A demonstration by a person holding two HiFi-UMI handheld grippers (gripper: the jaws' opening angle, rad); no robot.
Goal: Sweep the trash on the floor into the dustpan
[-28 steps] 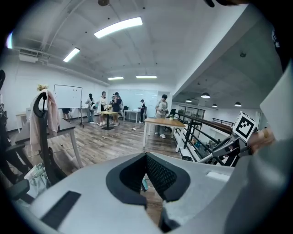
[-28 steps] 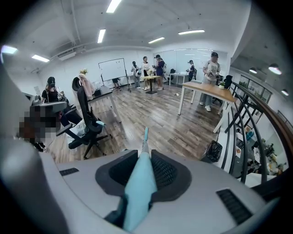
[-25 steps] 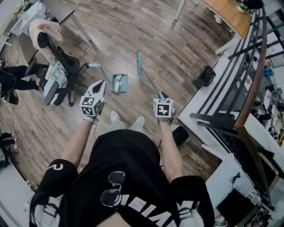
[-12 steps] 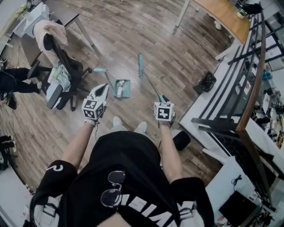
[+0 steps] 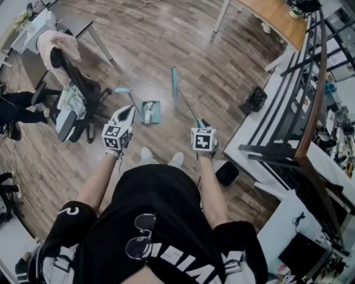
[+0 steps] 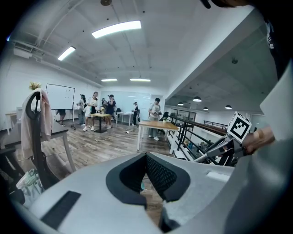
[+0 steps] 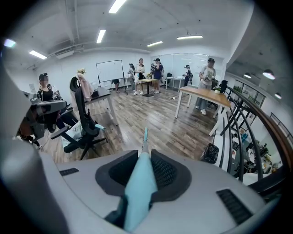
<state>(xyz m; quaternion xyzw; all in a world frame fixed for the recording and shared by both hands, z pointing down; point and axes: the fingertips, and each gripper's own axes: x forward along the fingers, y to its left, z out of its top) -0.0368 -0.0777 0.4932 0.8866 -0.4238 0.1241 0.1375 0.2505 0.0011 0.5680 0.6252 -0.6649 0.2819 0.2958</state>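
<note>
A teal dustpan [image 5: 151, 112] lies on the wood floor ahead of my feet, with a white piece of trash [image 5: 147, 108] resting in it. Its thin handle runs up-left to a teal grip [image 5: 123, 90]. The left gripper [image 5: 130, 110] hovers just left of the pan, jaws shut on nothing; in its own view the left gripper [image 6: 146, 157] shows only floor past the pads. The right gripper [image 5: 201, 120] is shut on the teal broom handle [image 7: 139, 187]. The broom head [image 5: 175, 82] stands on the floor right of the pan.
An office chair [image 5: 75, 91] draped with clothes stands at the left. On the right are a black bin [image 5: 255, 97], a dark stair railing [image 5: 310, 105] and a wooden desk [image 5: 280, 15]. A black object [image 5: 226, 173] lies by my right foot. Several people stand far off.
The head view has shifted slightly. Both grippers, the broom and the dustpan keep nearly the same places.
</note>
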